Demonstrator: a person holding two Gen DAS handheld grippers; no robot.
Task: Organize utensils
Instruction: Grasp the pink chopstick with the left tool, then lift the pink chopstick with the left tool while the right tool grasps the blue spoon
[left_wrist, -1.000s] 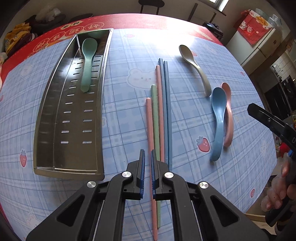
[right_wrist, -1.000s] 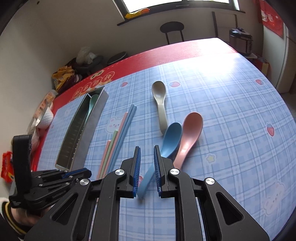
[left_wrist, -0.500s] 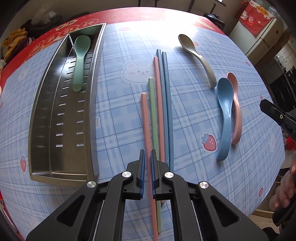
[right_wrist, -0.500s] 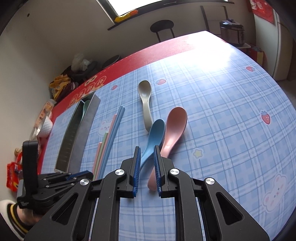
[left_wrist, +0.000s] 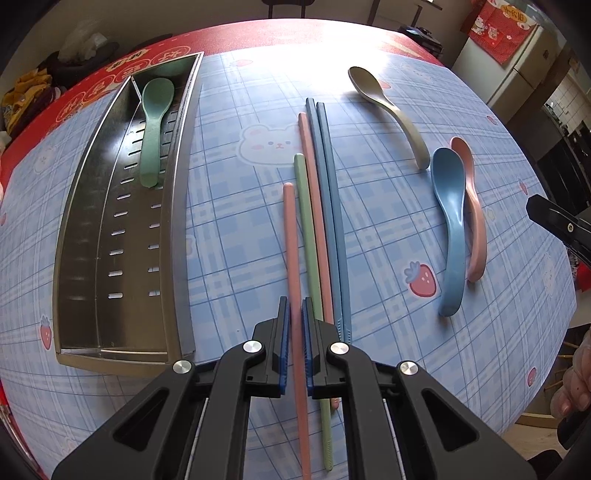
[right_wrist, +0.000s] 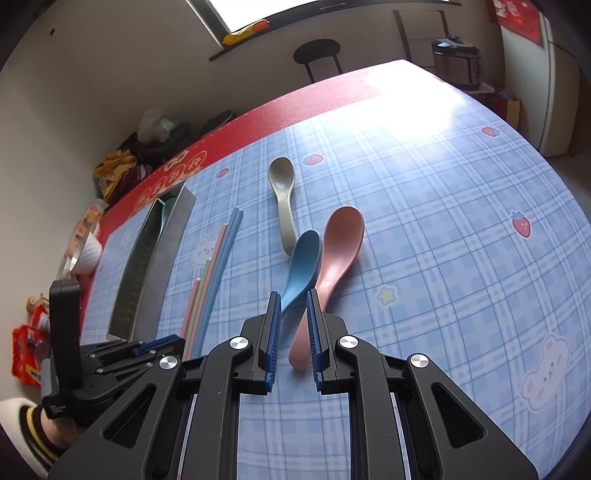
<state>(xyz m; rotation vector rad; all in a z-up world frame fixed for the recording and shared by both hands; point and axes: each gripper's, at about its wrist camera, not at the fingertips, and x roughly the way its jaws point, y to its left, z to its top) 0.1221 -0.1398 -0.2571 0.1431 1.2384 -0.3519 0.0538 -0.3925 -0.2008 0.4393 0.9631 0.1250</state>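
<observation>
The left gripper has its jaws set narrow, straddling the pink chopstick without visibly clamping it. The right gripper stands somewhat wider over the handles of the blue spoon and pink spoon; contact cannot be confirmed. Five chopsticks lie side by side at the middle of the table, toward its near edge. The metal tray sits along the left edge and holds the green spoon; the beige spoon lies toward the far right. The utensils appear to be light, rigid, smooth plastic, likely to slip: grip each chopstick mid-shaft and each spoon on its handle. The red border at the far edge carries characters too small to read.
</observation>
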